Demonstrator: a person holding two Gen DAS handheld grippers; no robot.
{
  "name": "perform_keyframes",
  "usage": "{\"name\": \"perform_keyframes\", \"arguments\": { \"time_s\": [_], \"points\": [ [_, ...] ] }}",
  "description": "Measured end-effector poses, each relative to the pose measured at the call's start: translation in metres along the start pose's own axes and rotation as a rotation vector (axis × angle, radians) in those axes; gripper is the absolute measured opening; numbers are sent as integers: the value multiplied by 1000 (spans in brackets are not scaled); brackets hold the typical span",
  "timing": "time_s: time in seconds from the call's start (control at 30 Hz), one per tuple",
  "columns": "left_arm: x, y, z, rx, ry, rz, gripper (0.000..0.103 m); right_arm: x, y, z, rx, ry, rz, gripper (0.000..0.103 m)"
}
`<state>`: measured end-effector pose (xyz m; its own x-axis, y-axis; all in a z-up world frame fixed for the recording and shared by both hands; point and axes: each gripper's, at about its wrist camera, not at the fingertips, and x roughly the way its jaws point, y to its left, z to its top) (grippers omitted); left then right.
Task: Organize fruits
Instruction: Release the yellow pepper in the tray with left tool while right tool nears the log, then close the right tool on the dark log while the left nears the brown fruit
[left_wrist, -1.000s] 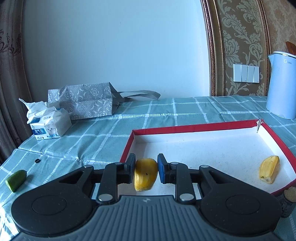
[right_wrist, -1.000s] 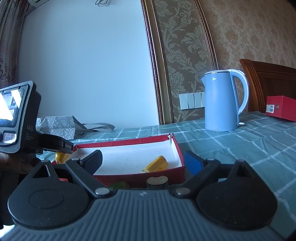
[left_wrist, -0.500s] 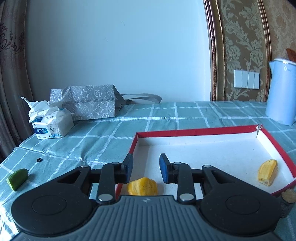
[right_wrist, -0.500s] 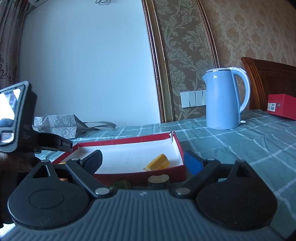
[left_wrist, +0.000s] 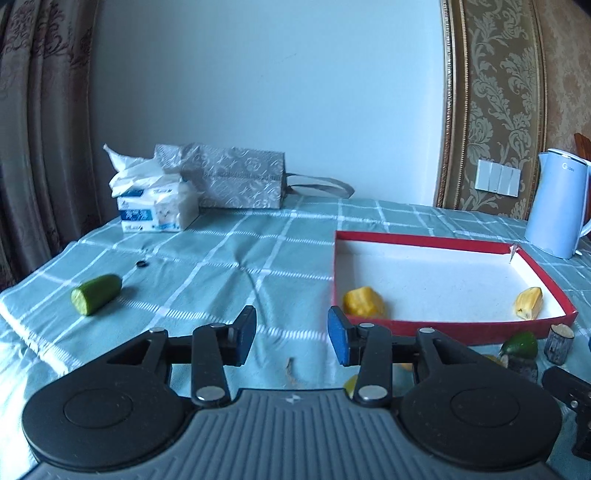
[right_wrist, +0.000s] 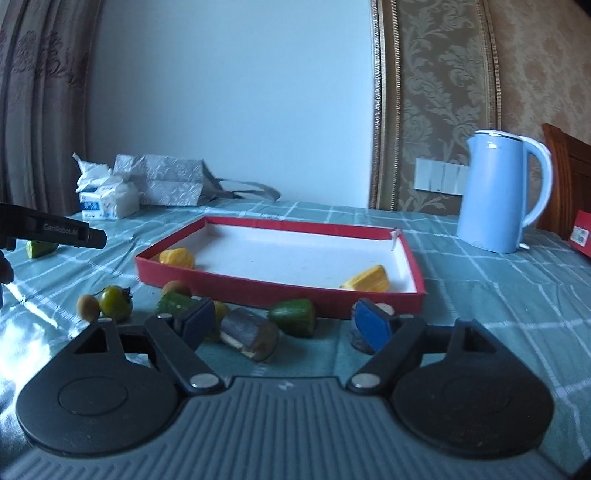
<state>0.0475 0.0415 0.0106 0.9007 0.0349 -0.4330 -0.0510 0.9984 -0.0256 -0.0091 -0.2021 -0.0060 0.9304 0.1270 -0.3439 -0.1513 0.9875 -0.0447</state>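
Observation:
A red tray (left_wrist: 424, 238) with a white floor holds two yellow fruit pieces, one (left_wrist: 364, 301) in its near left corner and one (left_wrist: 528, 302) at its near right. My left gripper (left_wrist: 291, 338) hovers over the tablecloth left of the tray, jaws opening, nothing between them. A cut green cucumber piece (left_wrist: 96, 298) lies further left. In the right wrist view, my right gripper (right_wrist: 284, 325) sits low in front of the tray (right_wrist: 277, 290), jaws closing. A dark chunk (right_wrist: 249, 332) and a green piece (right_wrist: 293, 316) lie between its fingers, untouched by the pads.
Loose fruits lie before the tray: a green tomato (right_wrist: 116, 302), small brownish fruits (right_wrist: 88, 306), another green piece (right_wrist: 175, 303). A blue kettle (right_wrist: 498, 192) stands at the back right, a tissue pack (left_wrist: 155, 210) and silver bag (left_wrist: 236, 177) at the back left, a red box (right_wrist: 581, 238) at far right.
My left gripper let go of the yellow piece in the tray's corner, pulled back and moved left, jaws spreading. My right gripper tilted down toward the loose fruits and its jaws narrowed a little.

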Motion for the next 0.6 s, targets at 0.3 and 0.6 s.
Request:
{"name": "perform_keyframes", "arguments": {
  "time_s": [0.3,0.6],
  "points": [
    [-2,16,-6,-40,5,-25,41,44,8,7,-148,144,81,57],
    [0,14,-9,-37,11,-49,42,51,14,7,-230,178,126,37]
  ]
}}
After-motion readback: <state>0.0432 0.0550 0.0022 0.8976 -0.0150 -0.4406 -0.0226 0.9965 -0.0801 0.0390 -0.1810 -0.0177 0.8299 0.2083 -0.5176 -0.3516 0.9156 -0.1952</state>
